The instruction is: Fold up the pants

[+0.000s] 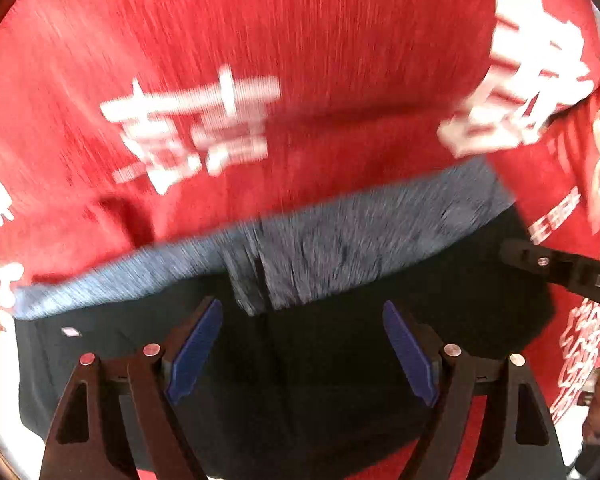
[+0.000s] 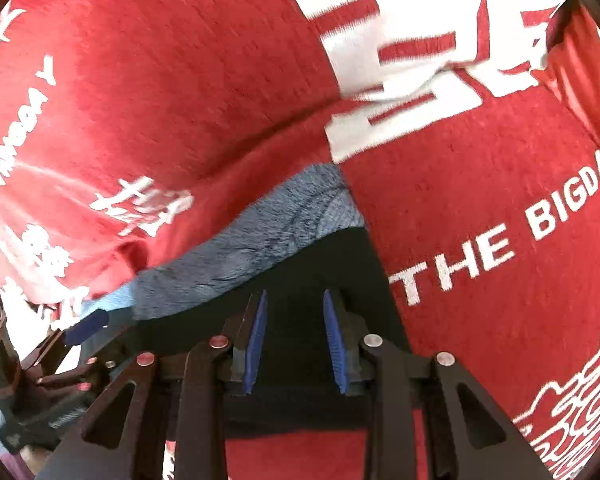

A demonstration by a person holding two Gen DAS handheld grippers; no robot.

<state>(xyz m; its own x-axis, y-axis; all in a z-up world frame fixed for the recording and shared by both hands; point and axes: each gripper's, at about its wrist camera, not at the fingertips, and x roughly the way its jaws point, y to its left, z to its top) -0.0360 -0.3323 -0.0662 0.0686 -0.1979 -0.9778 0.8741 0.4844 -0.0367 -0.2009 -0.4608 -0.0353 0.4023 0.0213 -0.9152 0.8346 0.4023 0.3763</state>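
The pants (image 1: 340,380) lie folded on the red cloth, black, with a grey-blue fleecy band (image 1: 340,232) along their far edge. My left gripper (image 1: 302,306) hovers over the black cloth, its blue pads wide apart and nothing between them; this view is blurred. In the right wrist view the same pants (image 2: 340,264) and grey band (image 2: 260,248) show. My right gripper (image 2: 294,300) stands over the black cloth with a narrow gap between its pads, which grip nothing. The left gripper's blue pad (image 2: 88,328) shows at the lower left.
A red cloth with white characters and lettering (image 2: 500,200) covers the surface all around the pants (image 1: 260,40). The right gripper's black finger (image 1: 560,268) reaches in from the right edge of the left wrist view.
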